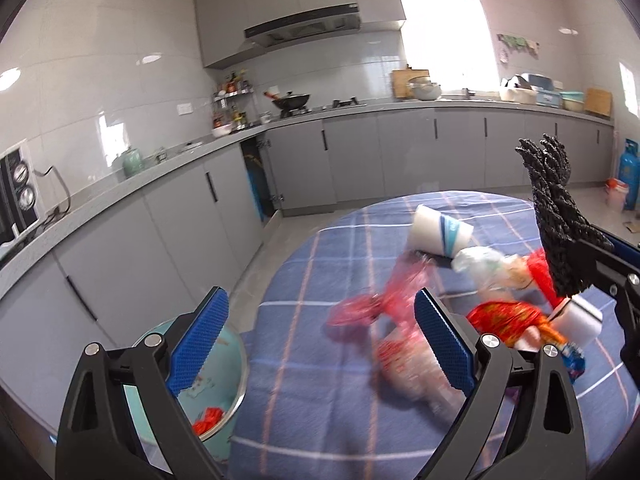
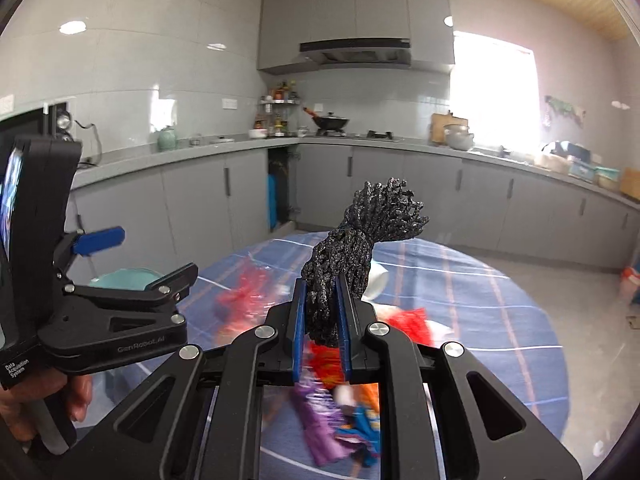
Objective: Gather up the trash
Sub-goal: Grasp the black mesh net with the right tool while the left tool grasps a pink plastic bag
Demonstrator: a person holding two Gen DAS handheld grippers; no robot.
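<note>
Clearly, in the left wrist view, the left gripper (image 1: 320, 340) stands wide open and empty over the near left edge of the checked tablecloth (image 1: 320, 420), ready for the blurred wrappers (image 1: 384, 312) heaped near the cloth's right side. Just off that edge sits the teal bin (image 1: 224, 392), partly cut off by the fingers. In the right wrist view, the right gripper (image 2: 322, 320) is clamped on a black mesh wad (image 2: 352, 248), lifted clear of the cloth; what lies below it is smeared.

Black angular frames on left gripper (image 1: 320, 344) and right gripper (image 2: 322, 332); blue ribbed pads (image 1: 444, 344); silver screws (image 2: 377, 327); white lettering.
</note>
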